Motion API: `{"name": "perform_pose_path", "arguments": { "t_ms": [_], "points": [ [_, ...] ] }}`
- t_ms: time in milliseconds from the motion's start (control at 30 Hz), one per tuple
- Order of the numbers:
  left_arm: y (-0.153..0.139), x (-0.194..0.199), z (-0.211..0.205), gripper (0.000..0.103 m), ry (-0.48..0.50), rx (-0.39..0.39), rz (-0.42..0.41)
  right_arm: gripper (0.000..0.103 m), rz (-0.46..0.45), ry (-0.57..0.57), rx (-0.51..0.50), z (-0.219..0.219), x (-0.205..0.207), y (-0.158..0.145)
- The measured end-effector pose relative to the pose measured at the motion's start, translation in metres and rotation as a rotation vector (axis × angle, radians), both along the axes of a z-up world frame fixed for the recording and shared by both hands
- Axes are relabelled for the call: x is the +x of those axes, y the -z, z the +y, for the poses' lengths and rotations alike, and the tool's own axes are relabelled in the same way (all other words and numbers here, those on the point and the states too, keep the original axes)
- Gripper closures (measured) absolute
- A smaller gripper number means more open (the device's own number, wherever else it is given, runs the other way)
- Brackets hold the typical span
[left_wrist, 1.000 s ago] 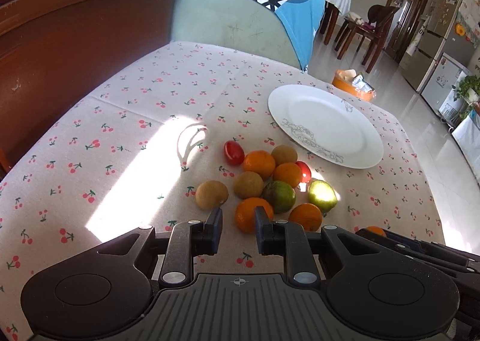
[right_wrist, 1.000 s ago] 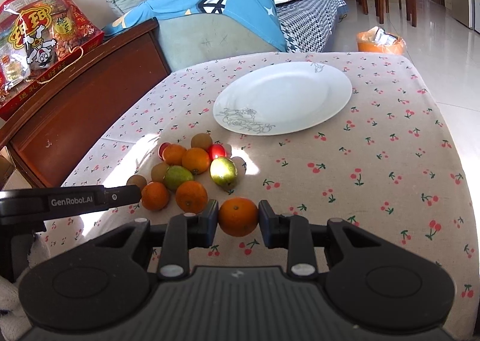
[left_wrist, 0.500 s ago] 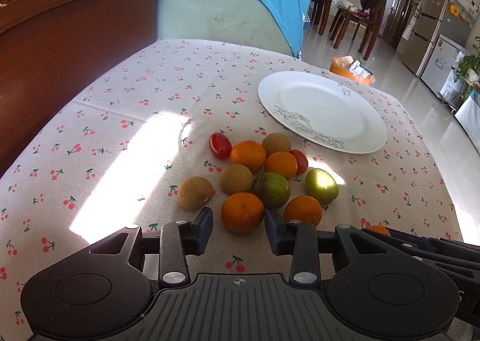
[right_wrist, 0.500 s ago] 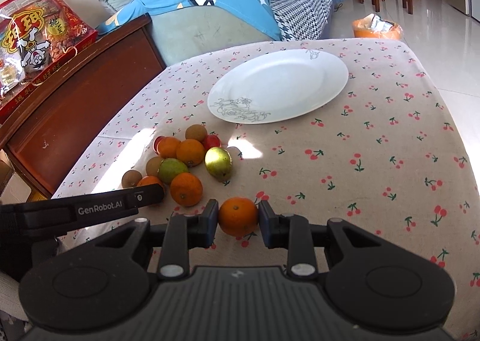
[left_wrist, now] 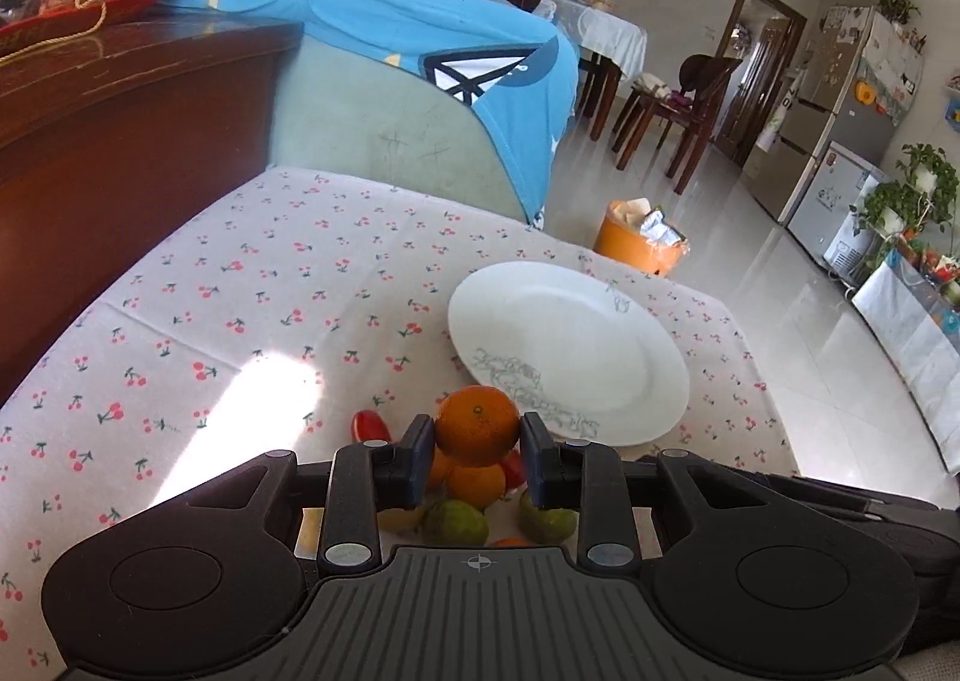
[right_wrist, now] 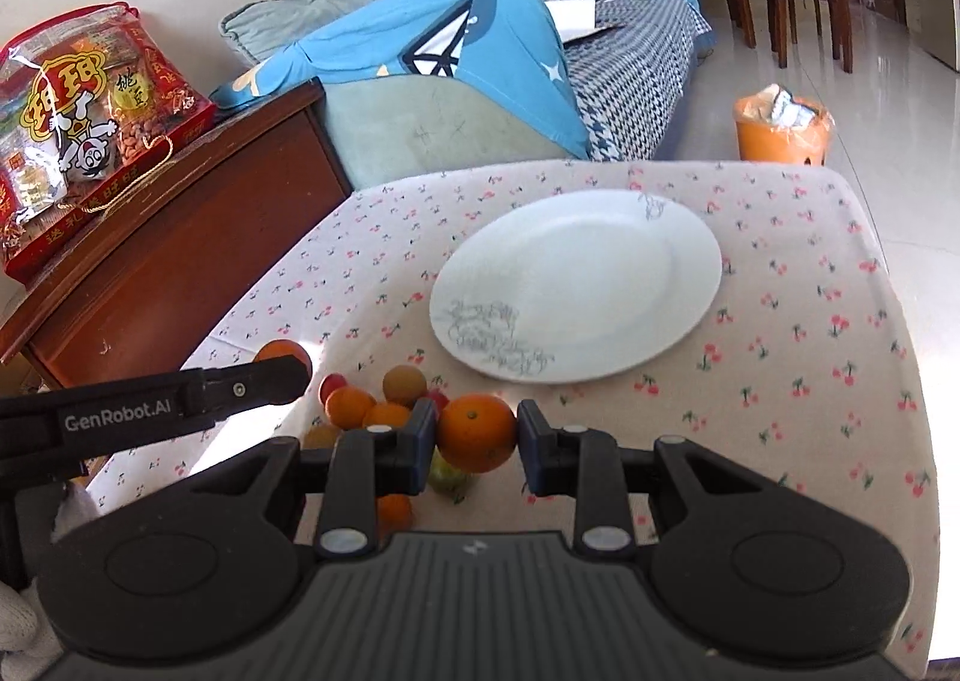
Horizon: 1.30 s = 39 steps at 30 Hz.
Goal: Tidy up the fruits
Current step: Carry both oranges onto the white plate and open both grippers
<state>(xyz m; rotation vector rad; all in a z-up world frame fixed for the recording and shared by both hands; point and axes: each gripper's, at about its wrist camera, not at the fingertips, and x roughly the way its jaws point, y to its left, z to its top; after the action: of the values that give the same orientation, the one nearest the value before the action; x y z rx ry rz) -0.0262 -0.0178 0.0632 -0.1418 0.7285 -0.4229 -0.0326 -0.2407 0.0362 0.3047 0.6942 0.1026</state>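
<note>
My left gripper [left_wrist: 477, 435] holds an orange [left_wrist: 477, 424] lifted above the fruit pile [left_wrist: 474, 486]; its jaws are closing, with the pads pressed on both sides of the orange. The right gripper [right_wrist: 476, 435] is shut on a second orange [right_wrist: 474, 429], also raised off the cloth. A white plate [left_wrist: 570, 345] lies bare just beyond both grippers on the cherry-print tablecloth. In the right wrist view the plate [right_wrist: 576, 279] sits ahead, and the left gripper's finger [right_wrist: 264, 381] shows at the left with its orange [right_wrist: 279, 350]. Oranges, a red tomato [left_wrist: 369, 426] and green fruits stay in the pile.
A dark wooden cabinet [right_wrist: 180, 237] with a red snack bag [right_wrist: 78, 123] borders the table's left side. A sofa under a blue cloth [left_wrist: 420, 51] stands behind the table. An orange bin [right_wrist: 780, 132] sits on the floor past the far edge.
The left gripper opened around an orange in the pile, shut on it and lifted it. Both grippers rose and moved forward toward the plate; the right kept its orange.
</note>
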Motion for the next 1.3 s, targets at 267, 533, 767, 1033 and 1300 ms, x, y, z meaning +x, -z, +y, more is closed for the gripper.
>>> {"name": "perform_pose_path", "arguments": {
  "t_ms": [267,533,767,1033,1300],
  "points": [
    [0.009,0.045,-0.026,0.075,0.069,0.038,0.033,0.074,0.063,-0.029,-0.055,-0.023,0.049,0.001],
    [0.032,0.070,-0.047,0.075,0.091,0.052,0.061,0.074,0.121,0.038,-0.007,-0.033,0.065,0.028],
    [0.045,0.084,-0.059,0.074,0.088,0.098,0.080,0.074,0.120,0.056,-0.002,-0.033,0.074,0.033],
    [0.037,0.086,-0.058,0.054,0.058,0.086,0.058,0.070,0.109,0.101,0.036,-0.040,0.077,0.033],
    [0.023,0.081,-0.054,0.050,0.037,0.099,0.046,0.068,0.096,0.083,0.033,-0.040,0.070,0.029]
  ]
}}
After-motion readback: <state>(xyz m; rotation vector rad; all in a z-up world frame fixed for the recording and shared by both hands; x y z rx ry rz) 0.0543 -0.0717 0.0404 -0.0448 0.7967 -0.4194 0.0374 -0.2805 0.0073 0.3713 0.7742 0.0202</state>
